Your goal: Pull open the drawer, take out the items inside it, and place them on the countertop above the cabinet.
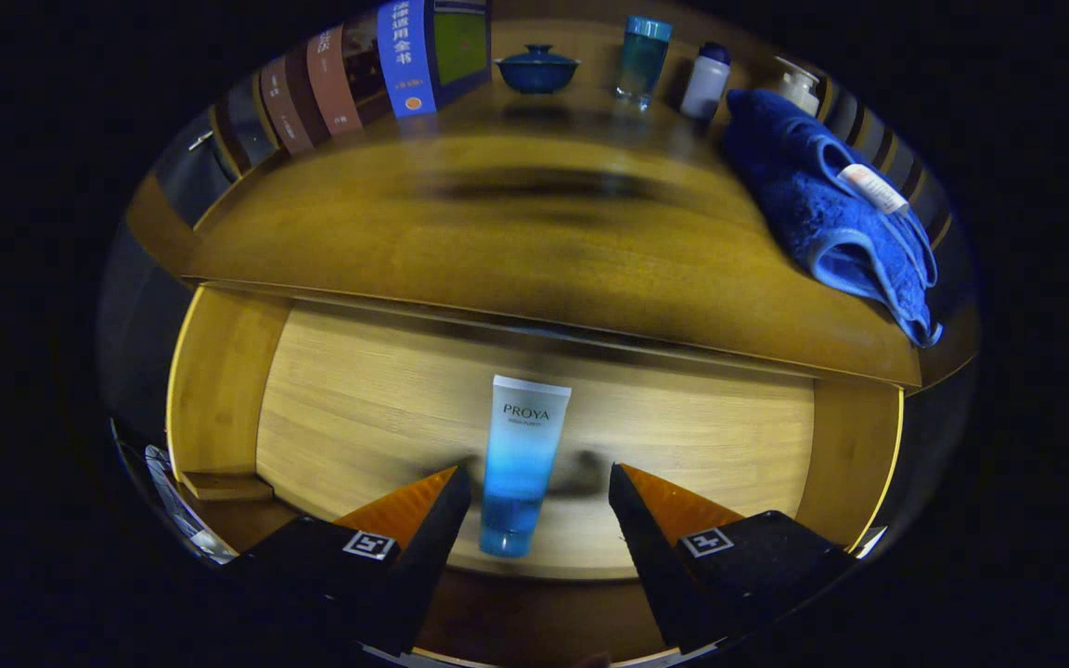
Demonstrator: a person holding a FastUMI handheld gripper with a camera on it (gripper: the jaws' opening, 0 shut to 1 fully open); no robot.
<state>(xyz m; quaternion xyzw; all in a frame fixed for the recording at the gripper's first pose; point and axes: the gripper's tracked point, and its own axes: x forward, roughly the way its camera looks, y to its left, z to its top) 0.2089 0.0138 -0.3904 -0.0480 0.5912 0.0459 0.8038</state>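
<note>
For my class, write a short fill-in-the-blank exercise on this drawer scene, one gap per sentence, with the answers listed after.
1. The drawer stands ____.
2. The tube lies between the gripper's two ____.
3. The gripper's fingers are spread ____, not touching the tube.
4. On the countertop, the towel is coloured ____.

Answers: open; fingers; apart; blue

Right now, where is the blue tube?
The blue tube lies on the floor of the open drawer, its lower end between the open tongs, below the countertop.
</note>
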